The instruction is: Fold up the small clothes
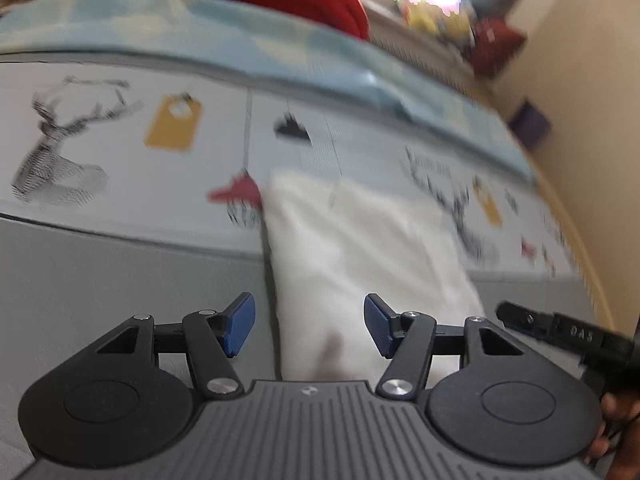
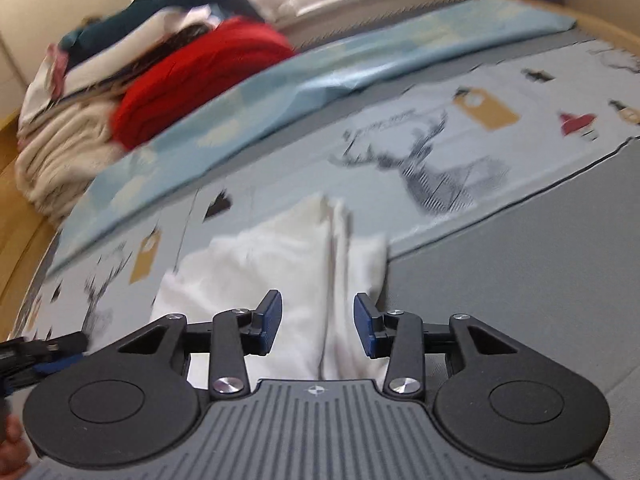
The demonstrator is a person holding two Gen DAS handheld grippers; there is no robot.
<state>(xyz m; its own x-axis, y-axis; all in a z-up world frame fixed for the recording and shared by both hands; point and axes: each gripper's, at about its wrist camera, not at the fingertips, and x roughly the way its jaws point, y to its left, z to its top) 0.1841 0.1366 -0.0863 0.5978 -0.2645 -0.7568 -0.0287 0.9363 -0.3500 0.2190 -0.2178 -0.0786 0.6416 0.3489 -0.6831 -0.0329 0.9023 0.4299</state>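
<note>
Left wrist view shows the left gripper (image 1: 310, 326) nearest, with its two blue fingers (image 1: 240, 324) held wide apart and nothing caught between them. Just past them a small white garment (image 1: 360, 248) is seen lying on the bed, part on the plain grey sheet (image 1: 120, 280) and part on the printed deer cover (image 1: 100, 140). At the near right edge of this view the other tool is seen poking in. In the right wrist view the right gripper (image 2: 318, 326) is also seen with its fingers (image 2: 270, 322) spread apart, and no cloth is pinched by them. The white garment (image 2: 280, 264) lies right in front of them, and a long fold line is seen running down its middle, with the right part laid narrow beside the left part. So it is judged that at least one fold has been made, but the piece is not yet a small neat bundle. More folding is likely left, and both tools are placed close to the near edge for it. Whether the cloth is touched by the tools cannot be told, because the pictures are blurred. Farther off a light blue sheet (image 2: 280, 88) is seen, and at the far left a heap of other clothes (image 2: 192, 76) with a red one on it is piled up. It cannot be told if that heap is done or waiting.
</note>
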